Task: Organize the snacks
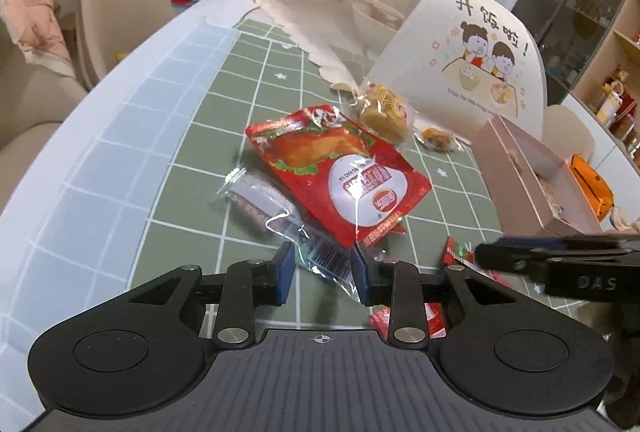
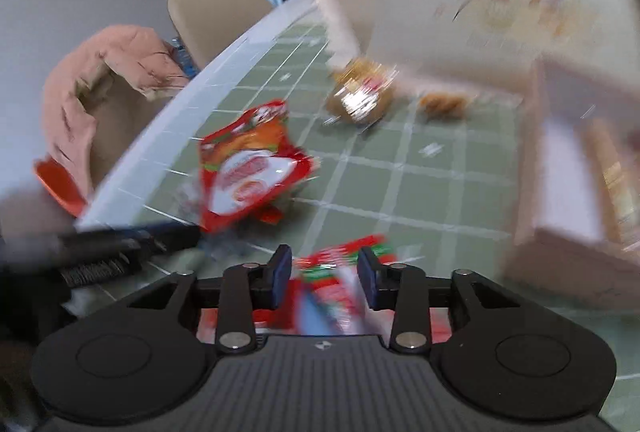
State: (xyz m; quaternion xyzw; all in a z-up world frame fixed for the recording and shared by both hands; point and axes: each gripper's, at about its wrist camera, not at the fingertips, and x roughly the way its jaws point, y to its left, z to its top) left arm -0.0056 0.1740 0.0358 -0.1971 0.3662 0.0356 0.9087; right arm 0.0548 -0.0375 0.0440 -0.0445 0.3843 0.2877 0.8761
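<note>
Progress: early | box point(image 1: 532, 167) holds few snacks | red pouch point(image 1: 340, 171), cakes point(image 1: 386, 109) on desk point(image 1: 120, 159) | your left claw point(image 1: 323, 268) narrow around clear packet point(image 1: 280, 216), right claw point(image 2: 324, 274) narrow around red sachet point(image 2: 332, 272); grip unclear

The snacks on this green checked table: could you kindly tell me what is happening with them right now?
A person is sorting snacks with two handheld grippers. The left gripper has a clear plastic snack packet between its jaws, beside the large red foil pouch. The right gripper straddles a small red and green sachet; blur hides whether it grips. Two wrapped golden pastries lie near the pink cardboard box.
</note>
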